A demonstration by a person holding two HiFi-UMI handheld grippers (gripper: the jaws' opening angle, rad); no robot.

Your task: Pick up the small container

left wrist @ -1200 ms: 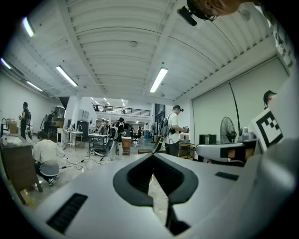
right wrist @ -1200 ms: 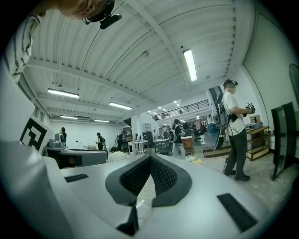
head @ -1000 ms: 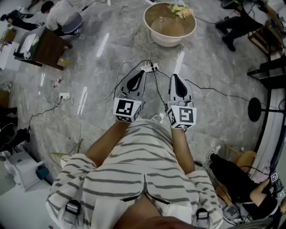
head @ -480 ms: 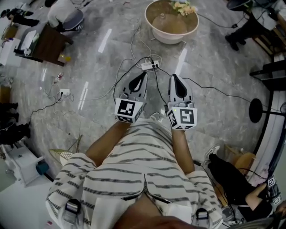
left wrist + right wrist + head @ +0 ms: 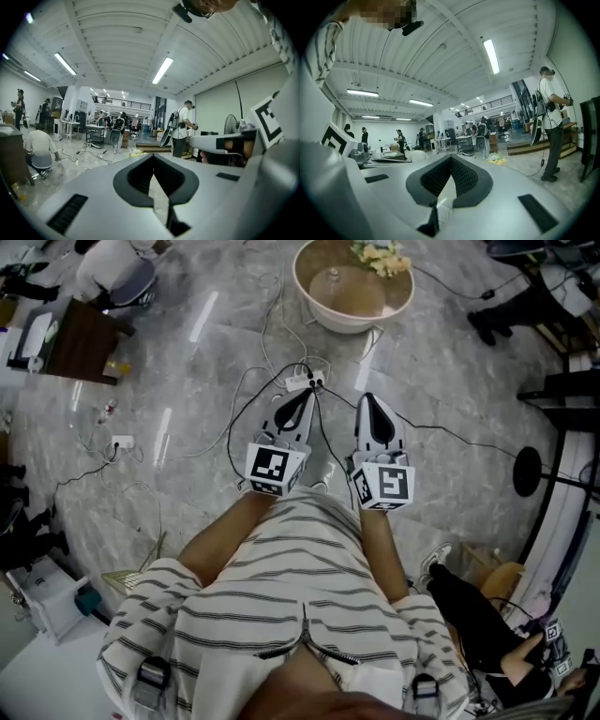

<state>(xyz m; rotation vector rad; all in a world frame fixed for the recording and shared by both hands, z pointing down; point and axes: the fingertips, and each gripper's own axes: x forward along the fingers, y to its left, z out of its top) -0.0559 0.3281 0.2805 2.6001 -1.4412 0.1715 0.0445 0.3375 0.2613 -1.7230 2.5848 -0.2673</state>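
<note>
A round beige table stands at the top of the head view, with a bunch of flowers and a small domed thing on it; I cannot tell whether that is the container. My left gripper and right gripper are held side by side over the marble floor, well short of the table. Both point toward it. Each is shut with nothing between its jaws. The left gripper view and right gripper view look across a large hall, and no container shows in either.
Cables and a white power strip lie on the floor just ahead of the grippers. A dark wooden desk stands at the upper left, a black round-based stand at the right. People sit or crouch at the frame's edges.
The round table has drifted left and a little nearer in the head view. Both grippers sit slightly higher in the frame, still shut and side by side.
</note>
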